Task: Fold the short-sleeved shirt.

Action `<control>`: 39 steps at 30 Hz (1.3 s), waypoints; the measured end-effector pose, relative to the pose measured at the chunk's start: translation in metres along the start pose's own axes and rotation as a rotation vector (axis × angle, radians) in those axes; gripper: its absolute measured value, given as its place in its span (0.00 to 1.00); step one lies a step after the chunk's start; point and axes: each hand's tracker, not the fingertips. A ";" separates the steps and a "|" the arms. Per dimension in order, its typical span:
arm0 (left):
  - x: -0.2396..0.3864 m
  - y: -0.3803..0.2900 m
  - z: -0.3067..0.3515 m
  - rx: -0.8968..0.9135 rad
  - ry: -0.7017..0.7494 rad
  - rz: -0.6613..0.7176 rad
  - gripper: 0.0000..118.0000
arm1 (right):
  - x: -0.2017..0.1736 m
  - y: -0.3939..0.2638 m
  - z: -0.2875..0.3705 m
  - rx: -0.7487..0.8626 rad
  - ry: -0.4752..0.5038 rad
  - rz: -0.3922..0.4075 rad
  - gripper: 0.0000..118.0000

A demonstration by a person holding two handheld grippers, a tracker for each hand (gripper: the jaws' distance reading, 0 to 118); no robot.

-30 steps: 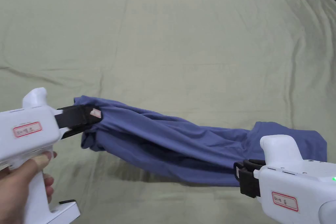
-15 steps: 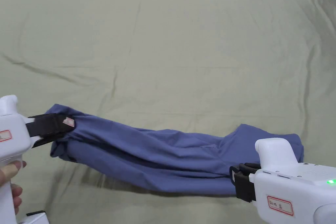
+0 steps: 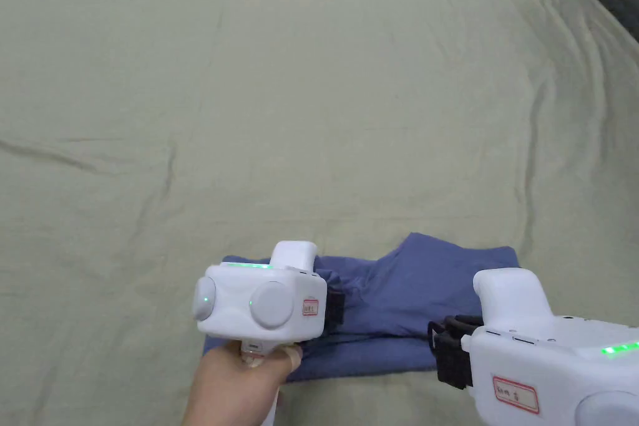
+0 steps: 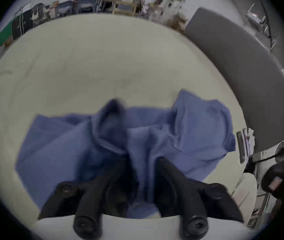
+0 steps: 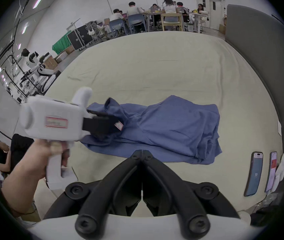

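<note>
Our green sheet (image 3: 312,103) carries the blue shirt (image 3: 412,284) near its front edge, bunched into a doubled band. We judge a crosswise fold is in hand. Our left gripper (image 4: 142,160) clamps a shirt end above the rest. Our right gripper (image 5: 142,154) sits clenched on nothing, just beside the hem. Next we lay that end down, then let go.

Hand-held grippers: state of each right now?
Left hand-held gripper: shut on the blue shirt, a bunch of cloth pinched between its jaws.
Right hand-held gripper: shut, jaws together, holding nothing, just short of the shirt's near edge.
</note>
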 end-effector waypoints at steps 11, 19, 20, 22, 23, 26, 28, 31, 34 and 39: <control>-0.047 0.007 0.113 0.281 0.063 0.208 0.04 | 0.028 -0.015 -0.005 -0.007 0.047 -0.068 0.02; 0.008 -0.004 0.003 0.043 0.086 -0.044 0.00 | 0.033 -0.023 -0.006 -0.022 0.041 -0.087 0.02; 0.022 -0.008 -0.003 0.040 0.048 -0.079 0.00 | 0.034 -0.024 -0.005 -0.024 0.037 -0.089 0.02; 0.049 -0.011 -0.022 0.011 -0.031 -0.074 0.00 | 0.034 -0.024 -0.005 -0.035 0.031 -0.087 0.02; 0.059 -0.012 -0.029 -0.006 -0.052 -0.075 0.00 | 0.034 -0.024 -0.005 -0.037 0.027 -0.086 0.02; 0.086 -0.013 -0.033 0.041 0.048 -0.192 0.00 | 0.035 -0.023 0.001 -0.031 0.021 -0.083 0.02; 0.082 -0.009 -0.026 0.031 -0.059 -0.098 0.00 | 0.034 -0.020 0.005 -0.021 0.017 -0.084 0.02; 0.061 -0.005 0.013 0.101 -0.356 0.019 0.00 | 0.029 -0.016 0.008 0.001 0.014 -0.070 0.02; 0.018 -0.002 0.070 0.208 -0.278 0.026 0.00 | 0.020 -0.011 0.007 0.017 0.012 -0.054 0.02; -0.088 -0.008 0.099 0.244 -0.151 0.149 0.18 | 0.001 -0.007 -0.001 0.015 0.044 -0.027 0.02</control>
